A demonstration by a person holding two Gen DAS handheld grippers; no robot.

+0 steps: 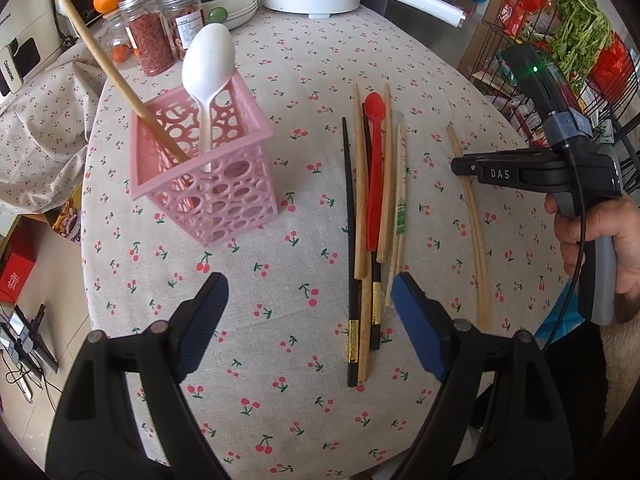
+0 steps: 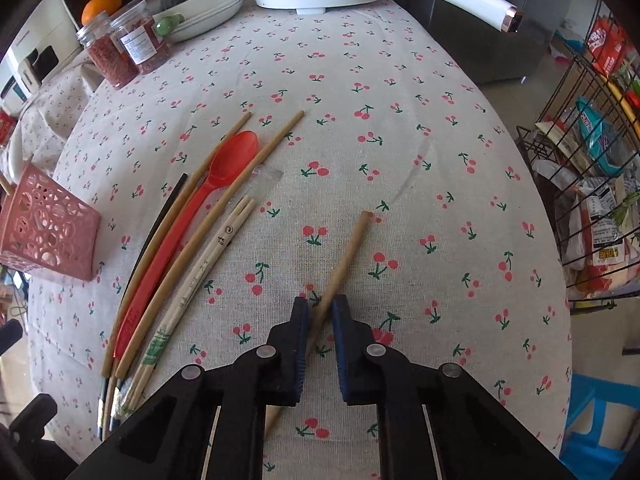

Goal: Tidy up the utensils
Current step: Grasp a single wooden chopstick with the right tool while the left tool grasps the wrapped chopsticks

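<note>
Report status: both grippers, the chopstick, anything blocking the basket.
Left gripper open, empty. Right gripper closed on lone wooden chopstick, lying on the tablecloth. Pink basket holds white spoon and one stick; path looks clear.

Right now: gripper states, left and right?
Left gripper: open, holding nothing.
Right gripper: closed around a single wooden chopstick on the table.

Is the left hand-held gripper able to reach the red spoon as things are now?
Probably yes. The left hand-held gripper is open and empty, and the red spoon lies on top of the chopsticks just ahead, with nothing over it. The chopsticks beside it are close, so a clean grasp may be tight.
</note>
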